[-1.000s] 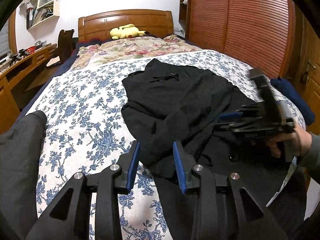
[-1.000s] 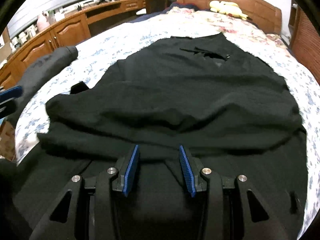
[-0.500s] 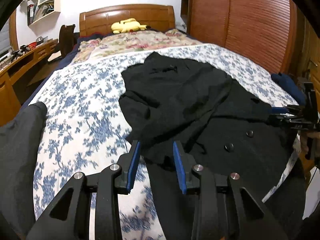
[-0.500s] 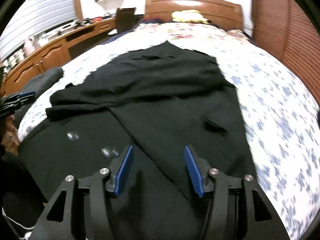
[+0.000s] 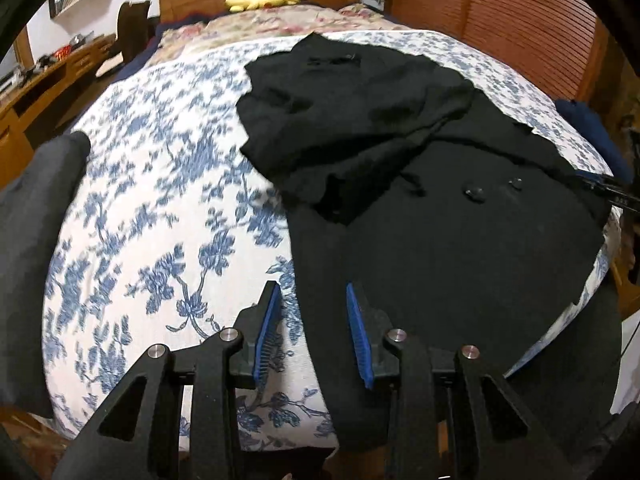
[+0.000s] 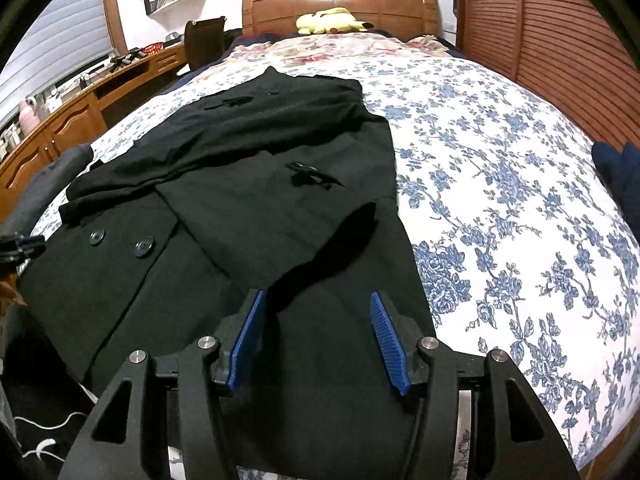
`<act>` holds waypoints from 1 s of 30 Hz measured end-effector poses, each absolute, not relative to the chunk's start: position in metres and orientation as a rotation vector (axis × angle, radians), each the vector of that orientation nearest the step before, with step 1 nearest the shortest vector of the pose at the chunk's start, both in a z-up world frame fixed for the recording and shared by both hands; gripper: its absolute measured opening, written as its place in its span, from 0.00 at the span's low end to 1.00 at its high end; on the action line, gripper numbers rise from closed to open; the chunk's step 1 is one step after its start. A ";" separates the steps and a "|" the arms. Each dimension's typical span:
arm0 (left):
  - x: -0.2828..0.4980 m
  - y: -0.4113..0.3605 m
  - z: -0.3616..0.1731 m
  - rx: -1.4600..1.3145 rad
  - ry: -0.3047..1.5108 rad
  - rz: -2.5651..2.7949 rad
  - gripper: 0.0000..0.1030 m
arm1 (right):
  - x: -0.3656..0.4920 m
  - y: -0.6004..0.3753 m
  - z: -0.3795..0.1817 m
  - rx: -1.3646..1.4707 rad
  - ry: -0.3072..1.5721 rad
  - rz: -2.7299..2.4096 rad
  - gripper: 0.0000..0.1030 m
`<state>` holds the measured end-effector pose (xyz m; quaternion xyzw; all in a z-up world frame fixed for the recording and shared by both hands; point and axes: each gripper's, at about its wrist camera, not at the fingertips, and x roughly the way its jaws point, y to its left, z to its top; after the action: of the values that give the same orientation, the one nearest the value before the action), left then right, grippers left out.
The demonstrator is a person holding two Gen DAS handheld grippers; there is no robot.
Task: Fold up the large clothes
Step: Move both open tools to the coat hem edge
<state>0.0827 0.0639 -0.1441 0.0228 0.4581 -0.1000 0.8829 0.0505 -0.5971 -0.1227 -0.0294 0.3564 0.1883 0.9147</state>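
Black coat (image 6: 248,216) spread along bed (image 6: 500,168), hem at 6 o'clock, ready for folding. Left gripper (image 5: 314,336) and right gripper (image 6: 316,342) both released, empty, flanking hem corners.

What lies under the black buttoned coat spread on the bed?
The blue-flowered white bedspread shows all around the black buttoned coat. The part directly beneath the coat is covered, so anything else there cannot be seen.

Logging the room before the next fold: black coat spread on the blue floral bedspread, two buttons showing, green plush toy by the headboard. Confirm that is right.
One detail is wrong: the plush toy by the headboard is yellow, not green, as the right wrist view shows. The rest stands: the black coat lies spread on the blue floral bedspread, two buttons showing.
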 end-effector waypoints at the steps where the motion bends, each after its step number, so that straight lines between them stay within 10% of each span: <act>1: 0.084 0.066 -0.145 0.036 0.954 -0.203 0.37 | 0.049 -0.598 -0.123 -0.056 0.734 0.392 0.55; 14: 0.110 0.083 -0.160 0.022 0.957 -0.106 0.77 | 0.045 -0.608 -0.126 -0.088 0.738 0.363 0.55; 30: 0.067 0.086 -0.129 -0.027 0.902 -0.202 0.70 | 0.036 -0.627 -0.126 -0.124 0.767 0.260 0.57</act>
<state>0.0666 0.0861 -0.1290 -0.0131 0.4350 -0.0974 0.8950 0.0362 -0.6271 -0.1255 -0.0605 0.3729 0.1265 0.9172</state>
